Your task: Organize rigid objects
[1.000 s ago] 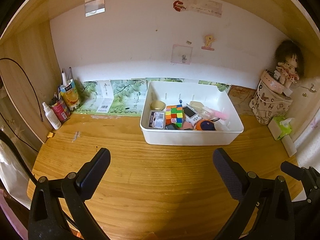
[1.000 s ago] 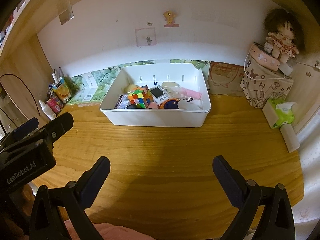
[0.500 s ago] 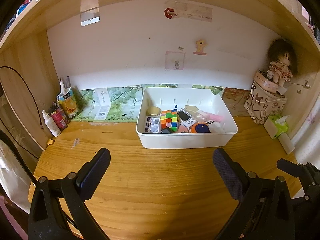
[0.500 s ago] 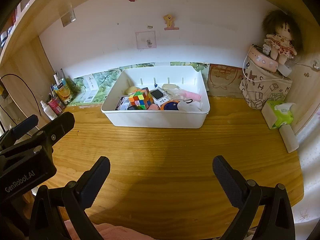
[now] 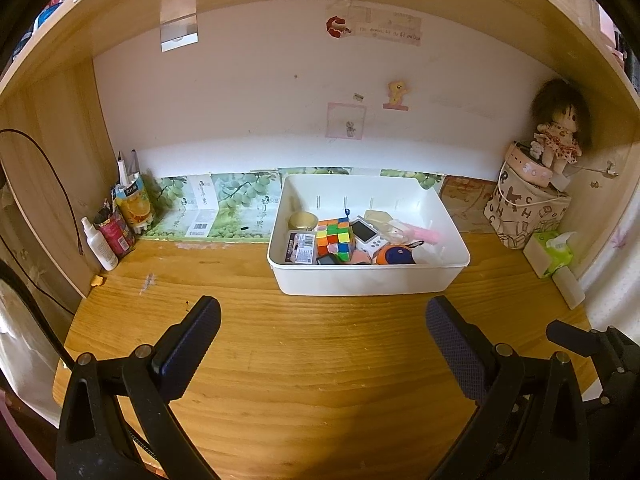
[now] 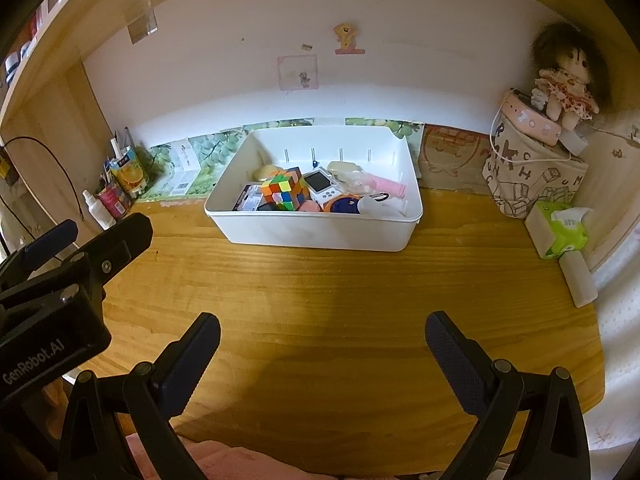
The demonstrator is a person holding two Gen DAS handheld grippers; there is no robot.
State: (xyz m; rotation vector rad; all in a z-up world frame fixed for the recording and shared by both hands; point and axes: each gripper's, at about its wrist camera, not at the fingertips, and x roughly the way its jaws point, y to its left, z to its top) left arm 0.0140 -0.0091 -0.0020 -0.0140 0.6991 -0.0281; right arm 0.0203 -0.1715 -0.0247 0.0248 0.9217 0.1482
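Note:
A white plastic bin (image 5: 360, 282) (image 6: 320, 234) stands on the wooden desk (image 5: 320, 360) near the back wall. It holds several small items: a colour cube (image 5: 335, 239) (image 6: 285, 189), a white handheld game (image 5: 366, 234) (image 6: 320, 184), a gold tin (image 5: 302, 220), a blister pack (image 5: 300, 247), a round orange and blue thing (image 5: 394, 255) and a pink stick (image 6: 386, 186). My left gripper (image 5: 322, 324) is open and empty, well in front of the bin. My right gripper (image 6: 322, 338) is open and empty too, also short of the bin.
Bottles and cartons (image 5: 120, 220) stand in the back left corner. A fabric bag with a doll (image 5: 556, 136) on it, a tissue pack (image 5: 550, 252) and a white block (image 6: 578, 280) are at the right. The left gripper's body (image 6: 52, 300) shows at the right view's left edge.
Both grippers have pulled back and up from the bin, so it looks smaller and farther in both views. Jaws stayed open. Nothing in the bin moved.

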